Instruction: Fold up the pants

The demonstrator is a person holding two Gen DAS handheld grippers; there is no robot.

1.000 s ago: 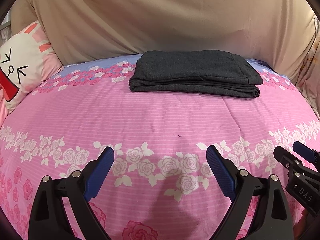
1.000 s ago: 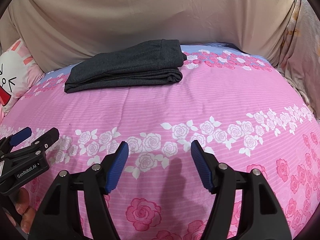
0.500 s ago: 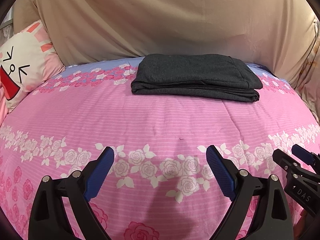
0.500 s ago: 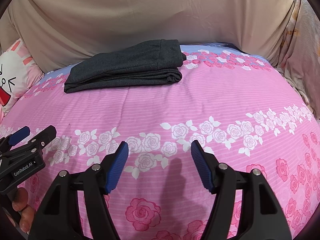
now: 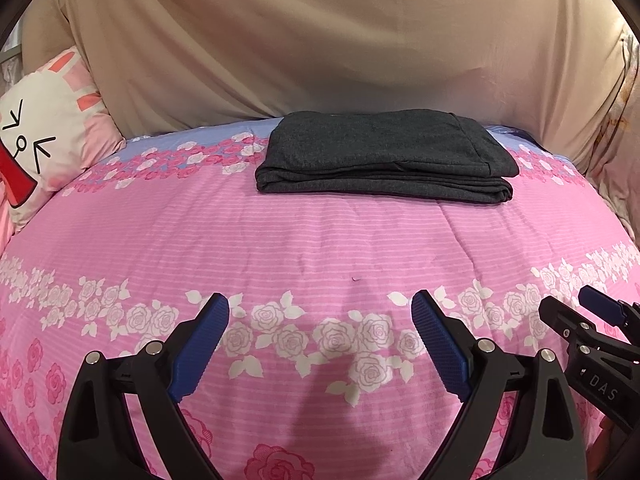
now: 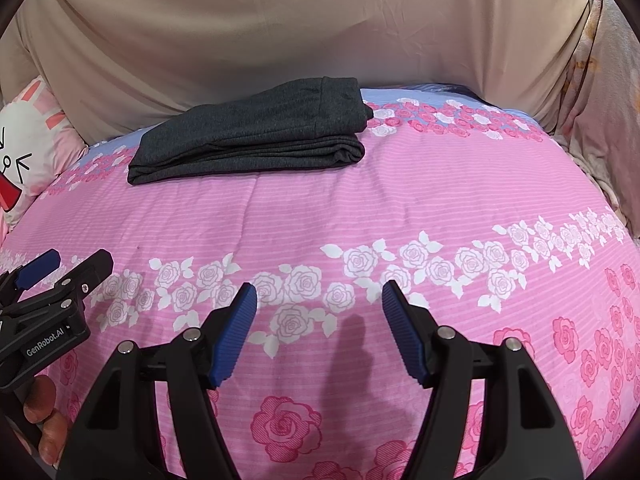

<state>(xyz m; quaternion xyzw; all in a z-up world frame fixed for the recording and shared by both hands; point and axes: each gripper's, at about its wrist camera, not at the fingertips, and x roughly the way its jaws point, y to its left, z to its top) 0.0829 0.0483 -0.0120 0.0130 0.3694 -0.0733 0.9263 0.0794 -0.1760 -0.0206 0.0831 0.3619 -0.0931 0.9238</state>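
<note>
Down at the near edge of the pink rose-print bed point(image 5: 320, 240), the left gripper point(image 5: 320, 344) and right gripper point(image 6: 316, 332) both hover with jaws spread, nothing between them. Farther back, well apart from both, the dark grey pants point(image 5: 384, 156) lie folded flat near the beige sheet point(image 5: 320, 40), cartoon pillow point(image 5: 40, 140) off left.

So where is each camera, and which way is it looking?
Left wrist: sits on the left tongs, looks down across the pink bedspread at the folded pants; its open blue fingers show, the right tongs at its right edge.
Right wrist: sits on the right tongs, facing the same way; the left tongs and a hand show at its left.
Both share the pants, bedspread, bunny pillow and beige sheet.
</note>
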